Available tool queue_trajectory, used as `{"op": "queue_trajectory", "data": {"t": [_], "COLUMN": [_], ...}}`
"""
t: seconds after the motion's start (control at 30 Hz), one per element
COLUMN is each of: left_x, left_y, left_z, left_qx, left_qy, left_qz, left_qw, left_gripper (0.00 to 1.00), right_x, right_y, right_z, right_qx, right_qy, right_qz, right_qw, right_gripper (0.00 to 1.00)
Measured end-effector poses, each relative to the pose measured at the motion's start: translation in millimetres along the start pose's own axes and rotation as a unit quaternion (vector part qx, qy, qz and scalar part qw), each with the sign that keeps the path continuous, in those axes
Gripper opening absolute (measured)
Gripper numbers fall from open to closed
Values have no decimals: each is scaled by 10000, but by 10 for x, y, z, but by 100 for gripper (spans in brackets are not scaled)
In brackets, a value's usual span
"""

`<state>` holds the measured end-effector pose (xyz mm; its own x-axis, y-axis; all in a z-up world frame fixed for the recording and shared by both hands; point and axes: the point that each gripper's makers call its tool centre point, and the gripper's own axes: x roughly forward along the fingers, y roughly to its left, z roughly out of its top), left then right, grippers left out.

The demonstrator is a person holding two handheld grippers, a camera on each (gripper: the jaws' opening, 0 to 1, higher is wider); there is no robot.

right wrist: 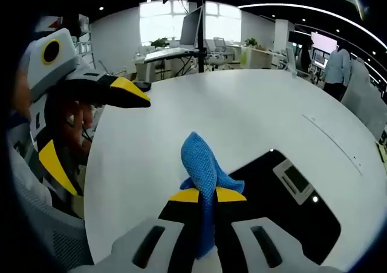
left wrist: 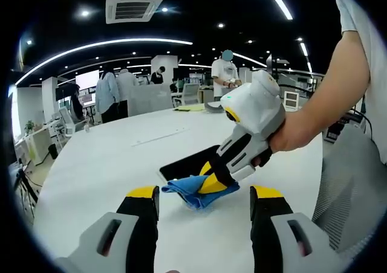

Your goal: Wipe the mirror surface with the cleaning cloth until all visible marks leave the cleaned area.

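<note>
White table [left wrist: 109, 158], dark mirror [right wrist: 290, 206], open office

Bunched blue cloth [right wrist: 204, 170] beside flat mirror [right wrist: 290, 206]

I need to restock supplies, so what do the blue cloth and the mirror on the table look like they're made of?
The blue cloth looks like soft microfibre or knit fabric: a fine woven texture and limp folds where the right tongs pinch it. The mirror looks like glossy glass or polished acrylic: a dark flat panel reflecting ceiling fixtures; which one is unclear.
</note>
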<state>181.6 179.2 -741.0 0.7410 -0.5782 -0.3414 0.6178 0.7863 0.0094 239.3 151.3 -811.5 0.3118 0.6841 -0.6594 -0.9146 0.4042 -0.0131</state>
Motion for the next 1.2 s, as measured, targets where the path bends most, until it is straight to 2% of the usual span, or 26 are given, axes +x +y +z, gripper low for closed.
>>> {"op": "queue_trajectory", "data": {"t": [0.53,1.2], "left_x": [-14,29], "left_y": [8,-1], "left_z": [43,113], "left_qx": [26,140], "left_qy": [-32,-73], "left_qz": [16,-17], "left_qw": [10000,9999], "left_gripper": [60,60], "right_x": [-229,-550], "right_y": [-139,-299], "right_z": [89,76], "right_qx": [126,238], "right_qy": [-221,-374], "right_qz": [-230,-459], "right_qw": [9994,9980], "right_gripper": [2,2]}}
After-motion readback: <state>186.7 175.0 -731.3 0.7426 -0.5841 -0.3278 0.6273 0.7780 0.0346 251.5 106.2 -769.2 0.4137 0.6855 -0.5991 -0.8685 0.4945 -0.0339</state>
